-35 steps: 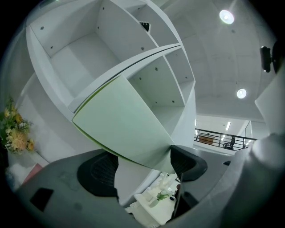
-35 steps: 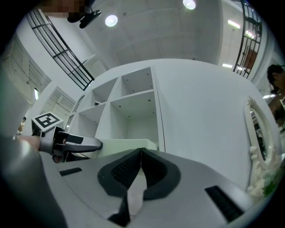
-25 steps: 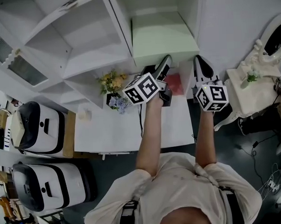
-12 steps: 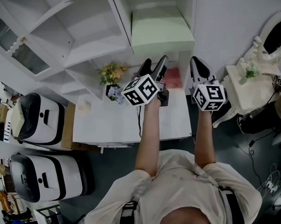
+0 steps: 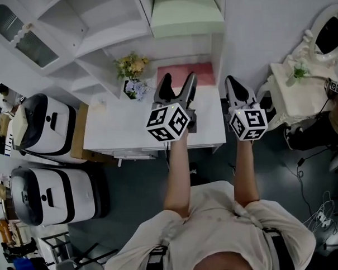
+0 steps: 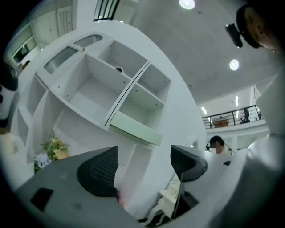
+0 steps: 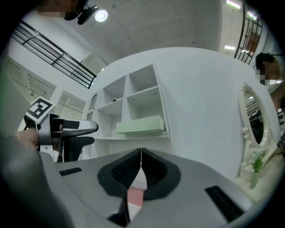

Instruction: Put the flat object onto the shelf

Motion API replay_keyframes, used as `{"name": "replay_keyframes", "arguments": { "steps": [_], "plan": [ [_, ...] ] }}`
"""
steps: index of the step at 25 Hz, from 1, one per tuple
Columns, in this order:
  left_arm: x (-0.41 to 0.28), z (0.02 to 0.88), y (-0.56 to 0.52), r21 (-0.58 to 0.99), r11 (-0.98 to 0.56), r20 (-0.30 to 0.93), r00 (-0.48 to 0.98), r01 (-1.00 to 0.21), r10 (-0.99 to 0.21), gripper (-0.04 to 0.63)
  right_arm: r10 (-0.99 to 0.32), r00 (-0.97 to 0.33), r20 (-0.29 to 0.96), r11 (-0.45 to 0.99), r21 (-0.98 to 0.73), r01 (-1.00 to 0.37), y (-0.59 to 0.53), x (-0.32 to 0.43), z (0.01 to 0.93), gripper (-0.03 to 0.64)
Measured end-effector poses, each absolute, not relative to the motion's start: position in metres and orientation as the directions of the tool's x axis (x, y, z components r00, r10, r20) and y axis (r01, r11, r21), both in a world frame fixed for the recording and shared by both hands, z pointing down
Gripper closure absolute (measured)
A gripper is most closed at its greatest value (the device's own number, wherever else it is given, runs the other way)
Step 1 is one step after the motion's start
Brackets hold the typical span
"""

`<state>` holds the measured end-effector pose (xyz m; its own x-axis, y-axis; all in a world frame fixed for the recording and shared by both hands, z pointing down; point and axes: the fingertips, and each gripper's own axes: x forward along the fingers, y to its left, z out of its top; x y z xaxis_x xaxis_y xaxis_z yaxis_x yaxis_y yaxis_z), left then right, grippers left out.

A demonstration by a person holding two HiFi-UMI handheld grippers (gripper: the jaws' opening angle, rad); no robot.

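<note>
A pale green flat box (image 5: 186, 16) lies on a shelf of the white shelf unit (image 5: 105, 28); it also shows in the left gripper view (image 6: 136, 129) and the right gripper view (image 7: 140, 125). A pink flat thing (image 5: 186, 74) rests on the white table (image 5: 130, 139) below that shelf. My left gripper (image 5: 178, 82) hovers over the table in front of the pink thing, open and empty (image 6: 144, 162). My right gripper (image 5: 233, 83) is beside it at the table's right edge, shut on nothing (image 7: 141, 153).
A small pot of flowers (image 5: 133, 77) stands at the back of the table, left of the pink thing. Two white-and-black appliances (image 5: 46, 142) (image 5: 49, 201) sit to the left. A white side table with a mirror (image 5: 301, 92) stands at the right.
Both grippers have drawn back from the shelf toward the table's front. The pink thing is now uncovered. The green box stays on the shelf.
</note>
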<state>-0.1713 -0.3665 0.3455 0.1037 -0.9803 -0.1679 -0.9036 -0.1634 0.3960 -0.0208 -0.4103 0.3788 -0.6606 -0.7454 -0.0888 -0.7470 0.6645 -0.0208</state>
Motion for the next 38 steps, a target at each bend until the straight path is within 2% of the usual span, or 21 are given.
{"name": "replay_keyframes", "arguments": {
  "steps": [8,15,25,32,35,38],
  "plan": [
    [-0.147,0.376,-0.298,0.124,-0.032,-0.063,0.024,-0.992,-0.998,0.232,-0.742,-0.668,-0.047,0.670,-0.046,-0.741,-0.350,0.005,0.410,0.548],
    [-0.127,0.389,-0.261,-0.014,-0.015,-0.057,0.016,-1.000,-0.998,0.232,-0.740,-0.671,-0.057,0.673,-0.033,-0.739,-0.315,0.022,0.417,0.548],
    [-0.130,0.405,-0.233,-0.020,0.039,-0.066,-0.038,-0.999,-0.997,0.232,-0.730,-0.682,-0.049,0.683,-0.025,-0.730,-0.291,0.034,0.430,0.548],
    [-0.145,0.394,-0.217,-0.021,0.124,-0.141,-0.119,-0.992,-0.983,0.233,-0.695,-0.715,-0.073,0.717,0.000,-0.697,-0.282,0.018,0.423,0.548],
    [-0.150,0.396,-0.212,-0.019,0.123,-0.138,-0.119,-0.992,-0.983,0.273,-0.688,-0.722,-0.079,0.724,-0.006,-0.689,-0.279,0.011,0.423,0.548],
    [-0.155,0.400,-0.210,-0.004,0.124,-0.136,-0.123,-0.992,-0.983,0.361,-0.682,-0.727,-0.082,0.730,-0.012,-0.684,-0.279,0.006,0.424,0.548]
  ]
}}
